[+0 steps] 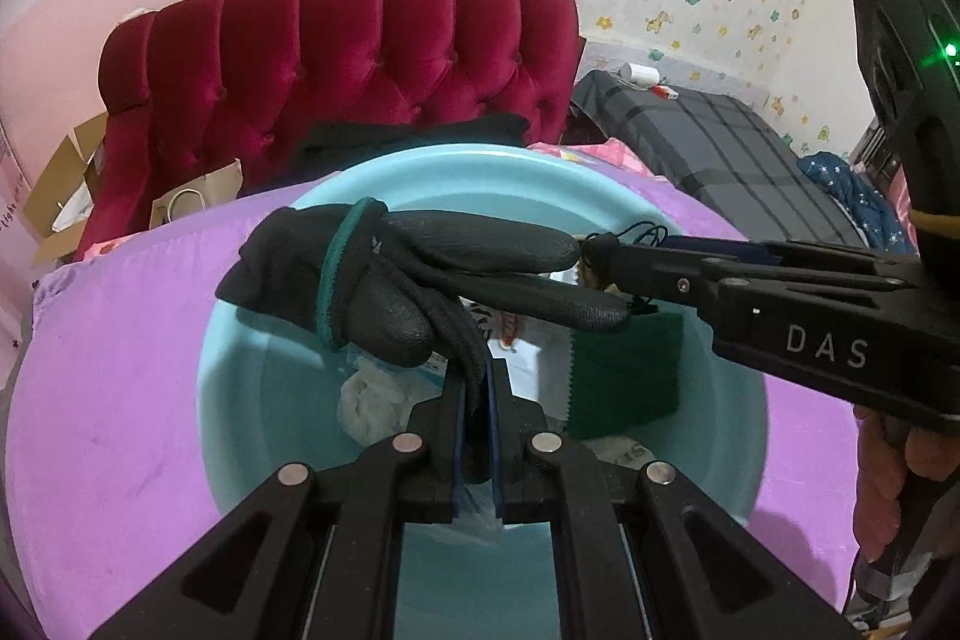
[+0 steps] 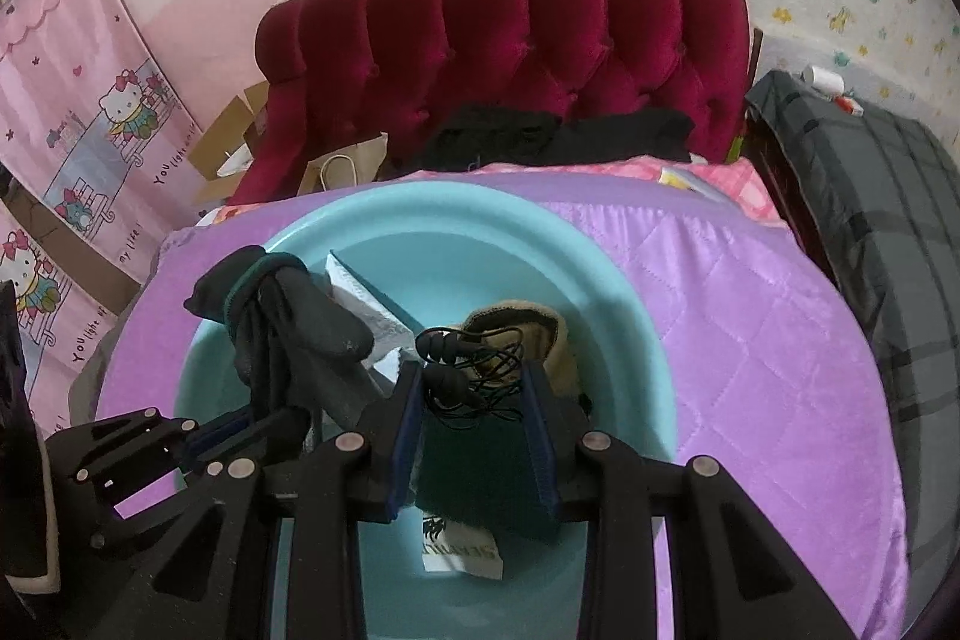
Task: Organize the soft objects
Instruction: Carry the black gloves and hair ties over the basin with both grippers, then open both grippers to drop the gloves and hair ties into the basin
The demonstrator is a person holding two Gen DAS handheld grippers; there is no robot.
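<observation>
Two handheld grippers over a light blue basin (image 1: 600, 196) sitting on a purple quilted bedspread (image 1: 120, 340), red tufted headboard (image 1: 336, 40) behind.

Left gripper (image 1: 475, 388) clamped tight on a black work glove (image 1: 420, 274) with a teal cuff band, pinching it by the knit part near the fingers. Glove hanging above the basin, cuff out to the left, coated fingers pointing right toward the other tool.

Right gripper (image 2: 474, 388) part way closed, blue pads squeezing a tangle of black earphones (image 2: 462, 358) with the buds sticking out at the tip. Also held above the basin, just beside the glove fingertips.

Down inside the basin: a dark green cloth (image 1: 624, 370), something white and fluffy (image 1: 372, 400), a tan glove or mitt (image 2: 528, 328), plus some white printed packaging (image 2: 462, 550).

Dark clothing (image 2: 558, 136) piled at the foot of the headboard, grey plaid blanket (image 2: 888, 220) off to the right, a hand (image 1: 900, 466) gripping the right tool's handle.
</observation>
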